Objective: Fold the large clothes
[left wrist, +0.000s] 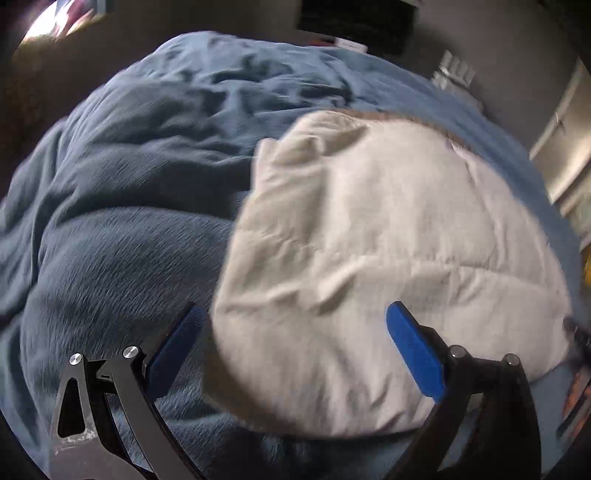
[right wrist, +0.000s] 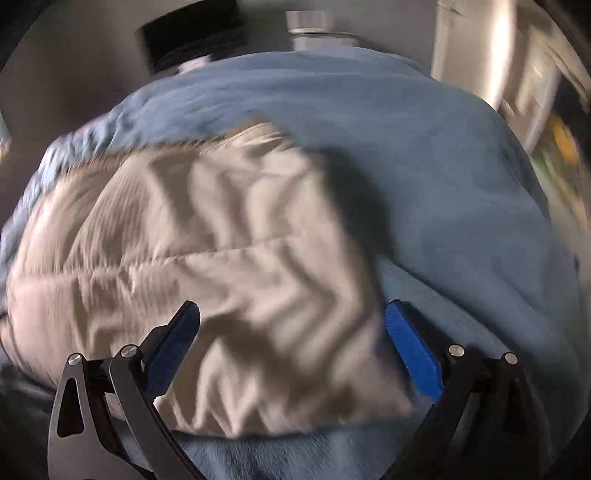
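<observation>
A cream-white garment [left wrist: 388, 258] lies folded and wrinkled on a blue fleece blanket [left wrist: 122, 206] that covers a bed. In the left wrist view it fills the right half. My left gripper [left wrist: 295, 314] is open above the garment's near left edge, holding nothing; its blue fingers [left wrist: 413, 347] stand wide apart. In the right wrist view the garment [right wrist: 207, 266] fills the left and middle, on the blanket [right wrist: 461, 206]. My right gripper [right wrist: 291, 310] is open above the garment's near right corner, holding nothing. Both views are blurred.
Beyond the bed's far edge stand a dark box-like object [right wrist: 192, 33] and a pale container [right wrist: 310, 26]. Light cabinet fronts [right wrist: 491, 66] rise at the right. The blanket is rumpled into folds at the left [left wrist: 221, 85].
</observation>
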Available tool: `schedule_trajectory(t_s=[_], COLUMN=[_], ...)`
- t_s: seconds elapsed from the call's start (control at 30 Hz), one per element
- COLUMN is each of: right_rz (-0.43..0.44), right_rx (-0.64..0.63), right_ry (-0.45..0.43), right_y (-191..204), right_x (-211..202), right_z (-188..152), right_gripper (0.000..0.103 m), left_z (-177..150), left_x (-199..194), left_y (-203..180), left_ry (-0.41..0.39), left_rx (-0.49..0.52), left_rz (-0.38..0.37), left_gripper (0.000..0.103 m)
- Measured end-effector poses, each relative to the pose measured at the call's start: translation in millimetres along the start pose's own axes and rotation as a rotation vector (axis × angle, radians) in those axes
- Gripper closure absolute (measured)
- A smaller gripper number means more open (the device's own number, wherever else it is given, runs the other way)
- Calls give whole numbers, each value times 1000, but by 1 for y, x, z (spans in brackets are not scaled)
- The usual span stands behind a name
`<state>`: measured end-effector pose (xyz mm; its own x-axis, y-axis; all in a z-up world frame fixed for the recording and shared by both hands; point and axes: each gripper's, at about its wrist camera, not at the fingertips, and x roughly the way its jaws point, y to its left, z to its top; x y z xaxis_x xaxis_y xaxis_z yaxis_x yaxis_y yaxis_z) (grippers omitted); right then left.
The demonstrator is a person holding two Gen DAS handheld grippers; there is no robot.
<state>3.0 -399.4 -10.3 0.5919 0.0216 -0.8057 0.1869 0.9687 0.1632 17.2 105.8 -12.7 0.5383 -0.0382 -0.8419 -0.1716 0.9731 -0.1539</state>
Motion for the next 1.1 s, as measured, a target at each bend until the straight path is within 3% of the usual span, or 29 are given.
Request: schedule_trajectory(t_s=[0.07,0.2,0.4,0.63,0.77,1.1], right_rz=[10,48,117,81,68,65], right_rx=[-11,-71,-153,-249,-316,-336], right_ry=[-43,-108,-102,-40,-15,26], right_y=[1,17,47,74,88,89], right_x=[-20,-60,-88,-76,-72,-67], right_z=[-4,-17,-58,-97,-111,-117], right_gripper=[8,8,8,8,8,8], left_z=[-5,-16,-55,-100,-114,-117], left_x=[-15,-47,-77,-61,-46,-45], left_y=[1,-20,-61,-87,-87,-86], left_ry=[-44,-129,-167,-63,15,23], left_rx=[-11,61,193,262,271,284], left_rz=[-20,-43,-86,-81,-21,12], left_gripper=[7,7,7,7,7,7])
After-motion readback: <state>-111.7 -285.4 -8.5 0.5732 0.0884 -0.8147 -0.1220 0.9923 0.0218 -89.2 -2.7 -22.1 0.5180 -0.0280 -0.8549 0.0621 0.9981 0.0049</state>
